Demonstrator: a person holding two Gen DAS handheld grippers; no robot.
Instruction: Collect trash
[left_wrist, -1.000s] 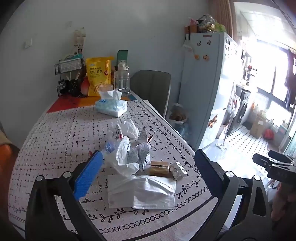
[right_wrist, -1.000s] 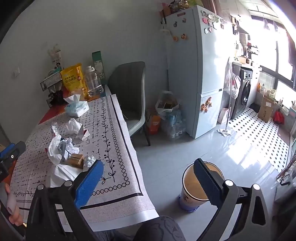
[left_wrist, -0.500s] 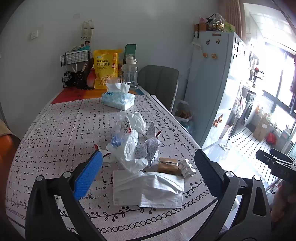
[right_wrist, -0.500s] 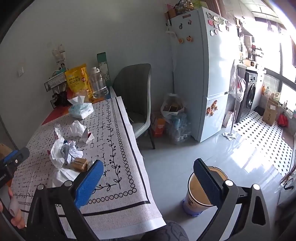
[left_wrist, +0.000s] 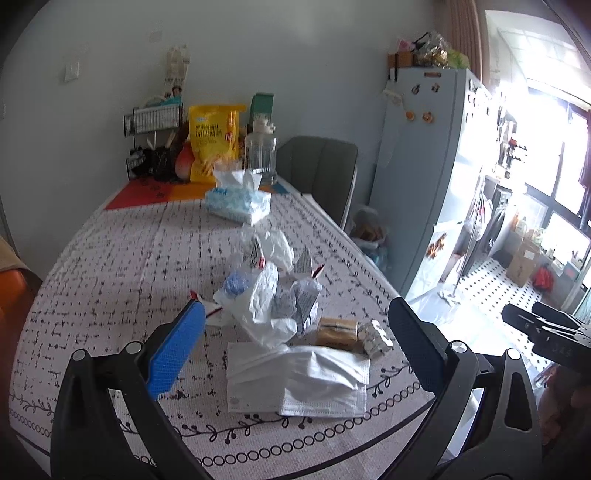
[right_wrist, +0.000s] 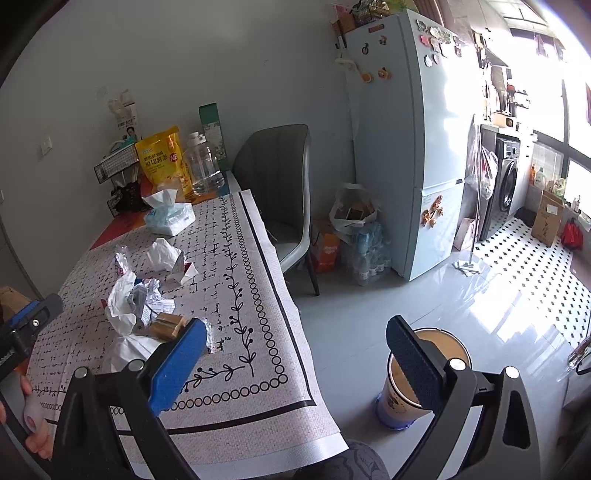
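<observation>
A pile of trash lies on the patterned tablecloth (left_wrist: 110, 258): a white face mask (left_wrist: 295, 380), crumpled white wrappers (left_wrist: 266, 306), a small brown packet (left_wrist: 337, 332), a foil blister pack (left_wrist: 375, 334) and a crumpled tissue (left_wrist: 277, 247). My left gripper (left_wrist: 295, 343) hovers open just above the mask, nothing between its fingers. My right gripper (right_wrist: 295, 354) is open too, held off the table's right edge above the floor. Below it stands a tan bin (right_wrist: 402, 391) on the floor. The trash pile (right_wrist: 136, 302) shows left of the right gripper.
A tissue box (left_wrist: 236, 201), yellow snack bag (left_wrist: 214, 142), clear jar (left_wrist: 260, 149) and wire rack (left_wrist: 155, 118) stand at the table's far end. A grey chair (right_wrist: 277, 184), a fridge (right_wrist: 406, 140) and bags on the floor (right_wrist: 354, 229) lie beyond the table.
The left gripper's view has shifted so the trash pile sits more centred between its fingers. The right gripper has drifted slightly, the bin staying under its right finger. Both remain open.
</observation>
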